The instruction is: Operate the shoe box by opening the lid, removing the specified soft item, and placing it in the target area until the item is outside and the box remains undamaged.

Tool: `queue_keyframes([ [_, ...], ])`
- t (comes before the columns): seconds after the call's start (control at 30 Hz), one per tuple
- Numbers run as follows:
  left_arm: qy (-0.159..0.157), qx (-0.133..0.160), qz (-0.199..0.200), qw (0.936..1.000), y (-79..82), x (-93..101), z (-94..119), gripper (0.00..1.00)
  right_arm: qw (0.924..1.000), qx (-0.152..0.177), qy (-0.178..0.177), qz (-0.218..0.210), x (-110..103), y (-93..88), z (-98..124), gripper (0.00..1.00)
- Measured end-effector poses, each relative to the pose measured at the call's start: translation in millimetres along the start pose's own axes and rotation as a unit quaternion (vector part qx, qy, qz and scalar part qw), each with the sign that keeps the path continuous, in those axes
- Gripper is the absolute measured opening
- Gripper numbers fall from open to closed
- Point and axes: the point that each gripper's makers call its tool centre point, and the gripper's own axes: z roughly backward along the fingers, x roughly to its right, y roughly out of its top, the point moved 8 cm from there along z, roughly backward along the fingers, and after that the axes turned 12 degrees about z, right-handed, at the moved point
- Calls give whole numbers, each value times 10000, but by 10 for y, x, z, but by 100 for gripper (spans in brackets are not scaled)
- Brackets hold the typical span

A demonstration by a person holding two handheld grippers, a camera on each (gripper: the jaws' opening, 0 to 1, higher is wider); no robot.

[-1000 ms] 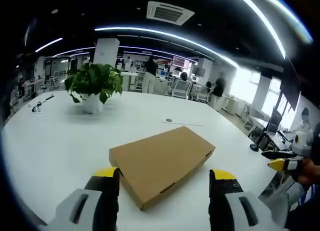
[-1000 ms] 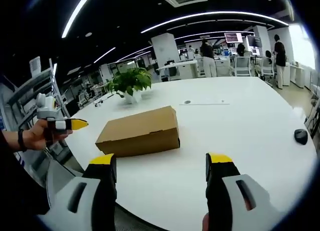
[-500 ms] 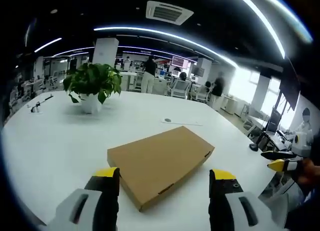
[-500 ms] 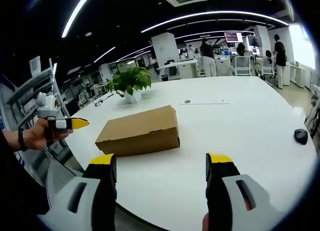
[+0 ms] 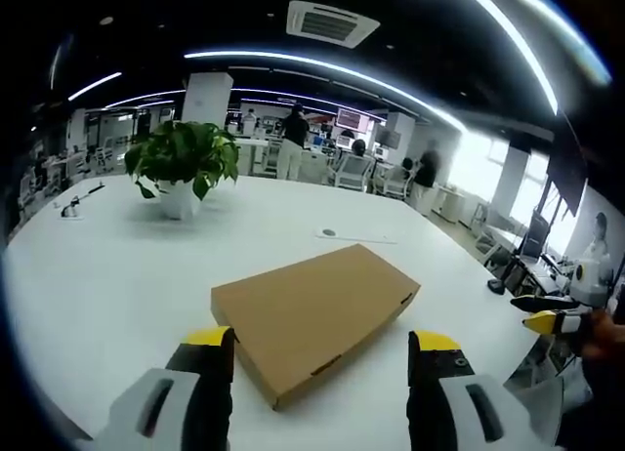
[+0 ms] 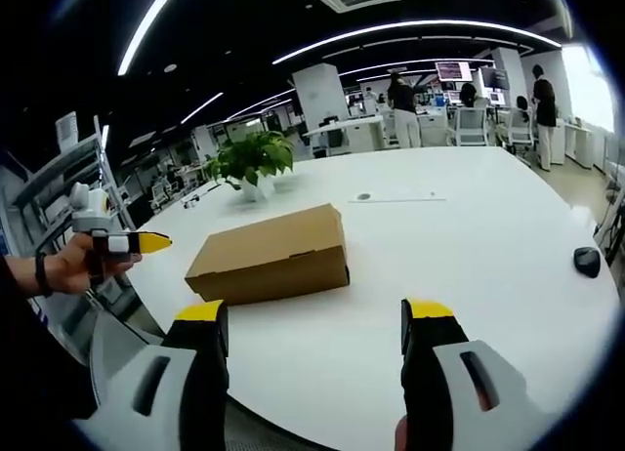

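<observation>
Plainly, shoe box [image 5: 312, 319] — brown cardboard, lid closed.

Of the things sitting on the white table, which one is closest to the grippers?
The closed brown shoe box, lying just ahead of both grippers. The potted plant, flat paper and black mouse all sit farther off.

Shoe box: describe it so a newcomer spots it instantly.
On the big white table, look nearer than the potted plant. The shoe box is flat brown cardboard, lid shut, lying ahead of both open grippers. It is the one cardboard thing there; the mouse is small and dark.
</observation>
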Motion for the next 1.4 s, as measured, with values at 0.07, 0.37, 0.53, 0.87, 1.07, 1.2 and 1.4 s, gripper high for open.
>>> queue_keyframes([
  [0.07,7,-2,2,10000,-2,-4,2,74,10000,-6,4,0,-4,-1,-4,68],
  [0.37,18,8,21,10000,-5,-7,10,74,10000,-3,18,4,-4,5,-19,68],
  [0.53,28,8,34,10000,-9,-15,7,74,10000,-4,28,1,-8,8,-30,68],
  [0.87,27,-28,16,10000,-17,-35,5,74,9999,-43,98,20,-36,-1,-85,67],
  [1.07,67,-75,33,9999,-47,-80,7,74,9998,-95,187,66,-45,5,-175,67],
  [1.2,82,-140,5,9999,-71,-107,-20,74,9993,-133,319,118,-34,23,-300,67],
  [1.4,115,-169,20,9998,-69,-155,-73,74,9988,-99,448,188,22,130,-530,66],
])
